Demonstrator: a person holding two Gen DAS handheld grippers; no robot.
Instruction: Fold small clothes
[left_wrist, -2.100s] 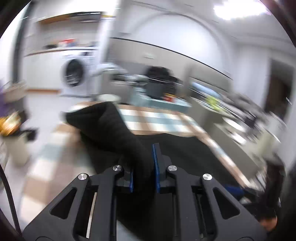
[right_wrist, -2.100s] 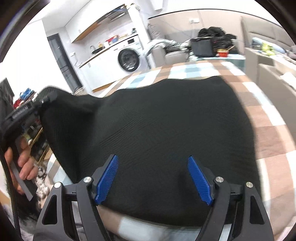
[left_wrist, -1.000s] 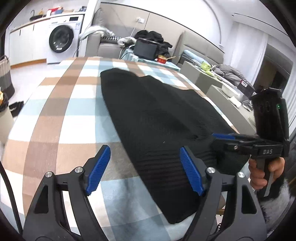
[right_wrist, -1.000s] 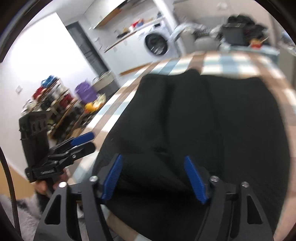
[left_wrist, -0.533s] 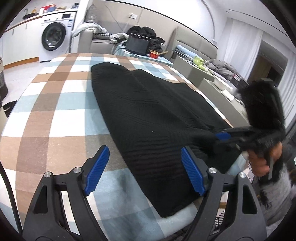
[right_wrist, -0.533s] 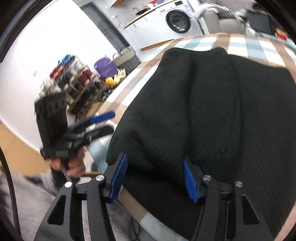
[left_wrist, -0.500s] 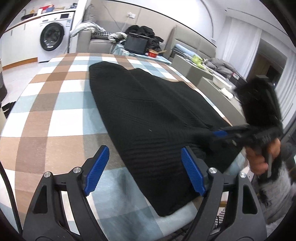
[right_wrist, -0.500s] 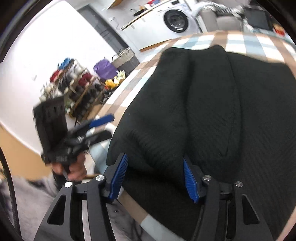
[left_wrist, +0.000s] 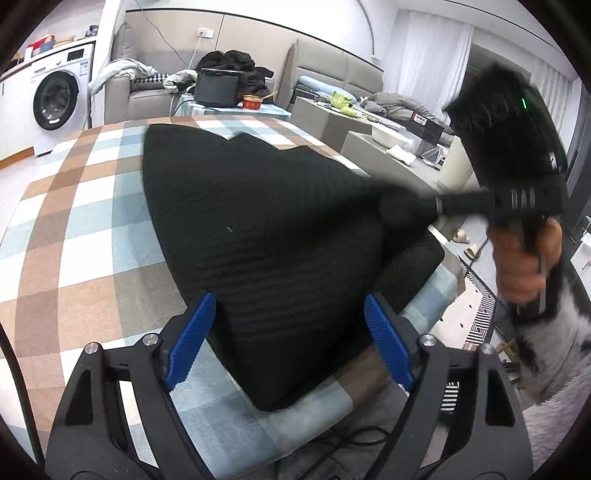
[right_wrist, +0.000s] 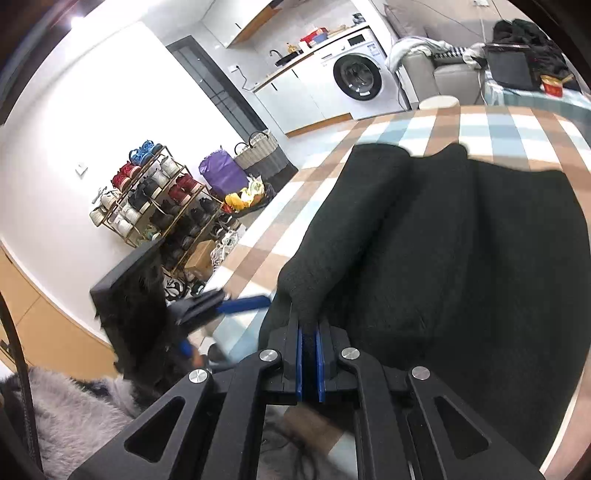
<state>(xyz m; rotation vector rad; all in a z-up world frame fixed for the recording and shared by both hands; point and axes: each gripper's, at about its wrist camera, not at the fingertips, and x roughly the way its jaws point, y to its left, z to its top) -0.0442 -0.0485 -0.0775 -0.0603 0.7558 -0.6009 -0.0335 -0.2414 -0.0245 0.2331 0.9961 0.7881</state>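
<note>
The black knit garment (left_wrist: 266, 229) is lying spread across the checked tablecloth (left_wrist: 74, 229), its near end reaching the table's front edge, and one near corner is being lifted off the surface by your right gripper (right_wrist: 309, 363). That gripper's jaws have just been closing and are now clenched on a pinch of the knit, the blue pads pressed together with fabric rising from between them; in the left wrist view the same corner is stretching up into a peak toward your right hand (left_wrist: 524, 266). Your left gripper (left_wrist: 288, 343) is hovering released, its jaws having just been opening wider, straddling the other near corner without pressing on it. You are, as I read it, starting a fold with only one corner secured. The next move is probably calling for the left jaws to close on their corner so both ends are travelling together and the hem is staying straight. Around the table the room is looking lived-in: a washing machine (left_wrist: 55, 96) by the wall, a grey sofa (left_wrist: 147, 99) strewn with clothes, a shoe rack (right_wrist: 155, 206) and a purple bag (right_wrist: 221, 173) on the floor.
</note>
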